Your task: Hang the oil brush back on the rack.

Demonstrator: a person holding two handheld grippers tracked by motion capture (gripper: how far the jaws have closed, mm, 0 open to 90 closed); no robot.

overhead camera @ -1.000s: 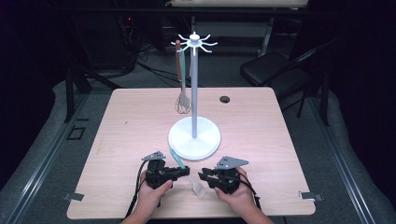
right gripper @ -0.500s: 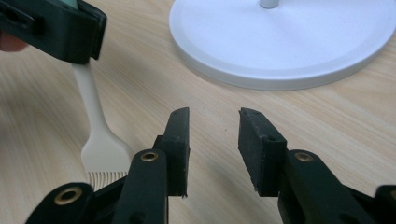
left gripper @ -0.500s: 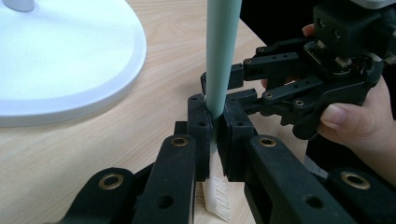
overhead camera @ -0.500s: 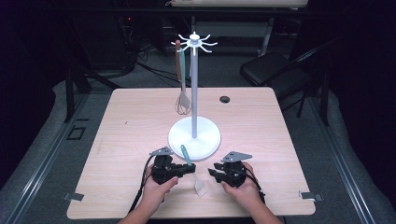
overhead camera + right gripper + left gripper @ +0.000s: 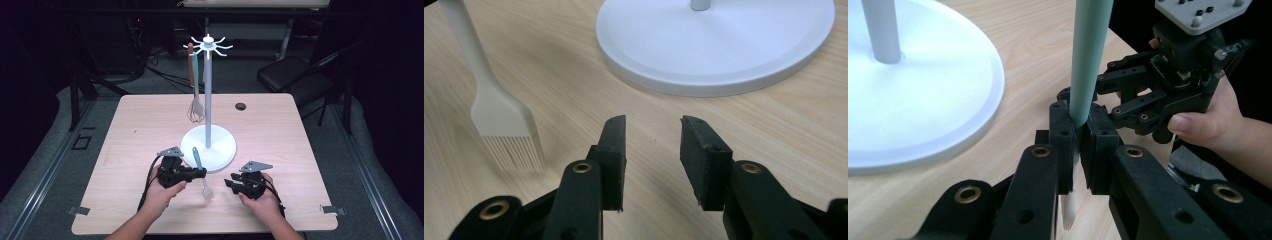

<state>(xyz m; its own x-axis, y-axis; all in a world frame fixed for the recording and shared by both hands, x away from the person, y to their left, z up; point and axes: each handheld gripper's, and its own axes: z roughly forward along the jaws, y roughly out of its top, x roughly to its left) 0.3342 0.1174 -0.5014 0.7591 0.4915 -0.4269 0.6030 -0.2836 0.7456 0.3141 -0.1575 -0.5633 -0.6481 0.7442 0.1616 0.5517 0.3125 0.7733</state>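
Note:
A basting brush (image 5: 201, 172) with a teal handle (image 5: 1088, 55) and white bristle head (image 5: 506, 130) is held tilted just above the table. My left gripper (image 5: 200, 173) (image 5: 1077, 145) is shut on the brush's handle near the head. My right gripper (image 5: 229, 184) (image 5: 653, 150) stands open to the right of the brush head, low over the wood, nothing between its jaws. The white utensil stand (image 5: 208, 100) with a round base (image 5: 220, 150) (image 5: 913, 100) (image 5: 724, 45) rises just behind the grippers. A whisk (image 5: 195, 97) with a brown handle hangs from a hook at its top.
A small black disc (image 5: 241, 106) lies on the table (image 5: 280, 135) behind the stand. A dark chair (image 5: 290, 75) stands beyond the far right corner. Bare wood lies to the left and right of the stand.
The left gripper has lifted the brush, so its handle now points up toward the stand base. The right gripper has let go, opened and drawn back to the right.

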